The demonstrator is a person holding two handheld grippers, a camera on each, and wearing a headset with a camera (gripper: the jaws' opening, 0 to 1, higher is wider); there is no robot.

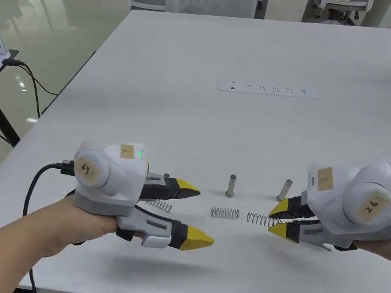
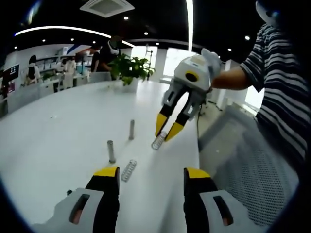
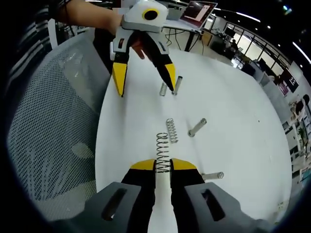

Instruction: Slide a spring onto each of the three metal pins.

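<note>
The broad white bench (image 1: 183, 73) runs out ahead of me, with a long white power strip (image 1: 267, 89) lying well beyond the work. My left gripper (image 1: 194, 215) is low over the near side, its yellow-tipped fingers (image 2: 107, 175) spread wide with nothing between them. My right gripper (image 1: 276, 220) faces it, fingers pinched narrow on one end of the held spring (image 3: 163, 148), a thin steel coil reaching forward from the tips. Three short silver metal pins stand on the bench: the middle pin (image 1: 231, 185), the right pin (image 1: 284, 190) just beside my right fingers, and the left pin (image 3: 177, 85) by my left fingers. The middle spring (image 1: 225, 212) lies flat between the grippers. The left spring (image 1: 160, 204) lies just beside the left pin.
</note>
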